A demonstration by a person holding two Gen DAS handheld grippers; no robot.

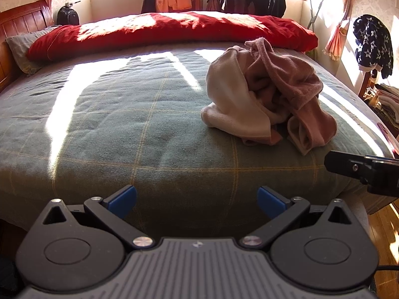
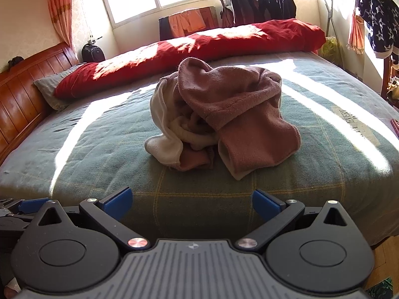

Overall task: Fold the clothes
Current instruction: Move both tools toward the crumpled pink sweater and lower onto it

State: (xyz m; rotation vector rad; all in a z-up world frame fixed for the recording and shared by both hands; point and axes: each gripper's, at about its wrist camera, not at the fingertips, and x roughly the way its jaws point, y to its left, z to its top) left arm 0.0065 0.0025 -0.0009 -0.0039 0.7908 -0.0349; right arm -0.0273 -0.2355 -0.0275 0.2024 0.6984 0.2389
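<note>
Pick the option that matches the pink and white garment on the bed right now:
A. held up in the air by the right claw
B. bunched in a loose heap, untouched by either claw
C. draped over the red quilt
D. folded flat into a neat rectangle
B: the pink and white garment sits crumpled on the green blanket, while the left claw and right claw stand open and short of it.

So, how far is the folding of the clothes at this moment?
Nothing looks folded yet. The pink and white garment lies in a crumpled heap on the green bedcover. Nothing is in hand: the left gripper and the right gripper are both open and empty, short of the heap. Spreading it flat and all folding are left.
</note>
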